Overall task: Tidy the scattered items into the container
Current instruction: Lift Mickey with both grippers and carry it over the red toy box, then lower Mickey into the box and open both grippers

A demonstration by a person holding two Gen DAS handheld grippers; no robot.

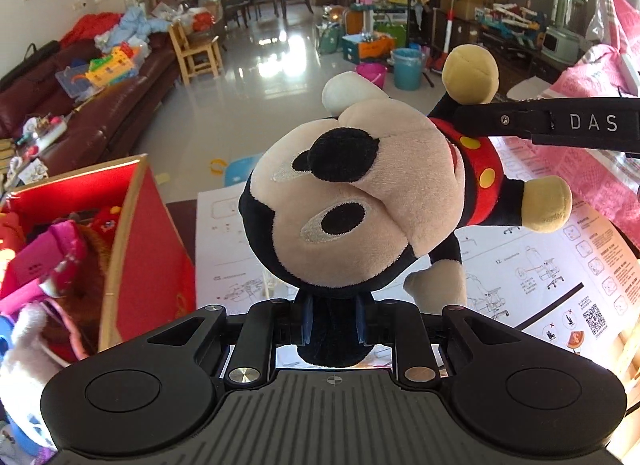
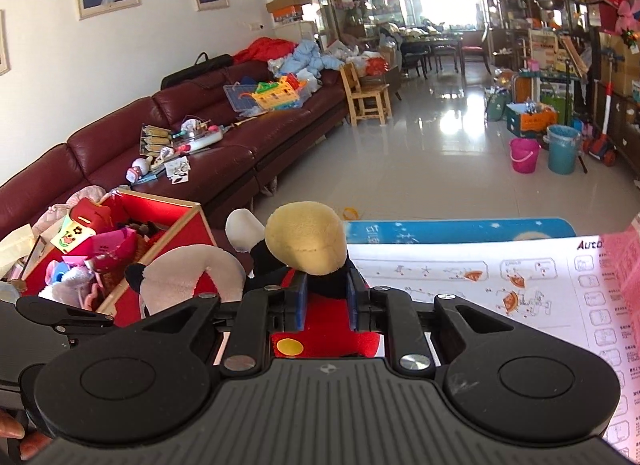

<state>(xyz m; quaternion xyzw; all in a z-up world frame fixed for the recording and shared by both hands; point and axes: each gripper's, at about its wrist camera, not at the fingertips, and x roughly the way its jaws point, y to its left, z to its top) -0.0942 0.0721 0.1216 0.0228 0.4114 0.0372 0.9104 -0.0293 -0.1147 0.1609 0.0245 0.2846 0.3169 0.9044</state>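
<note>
Clamped on a black ear of the mouse plush toy (image 1: 352, 201), the left gripper (image 1: 332, 323) shows its blue pads (image 1: 306, 321) pressing either side of it at lower centre of the left wrist view. The right gripper (image 2: 323, 301) pinches the toy's black leg just under a yellow foot at centre of the right wrist view. Held at both ends, the toy hangs clear above a printed instruction sheet (image 1: 560, 265). At left of both views stands the red box (image 1: 144, 233), open-topped and already crowded with soft toys and pink things. A maroon sofa (image 2: 224, 153) runs behind it.
</note>
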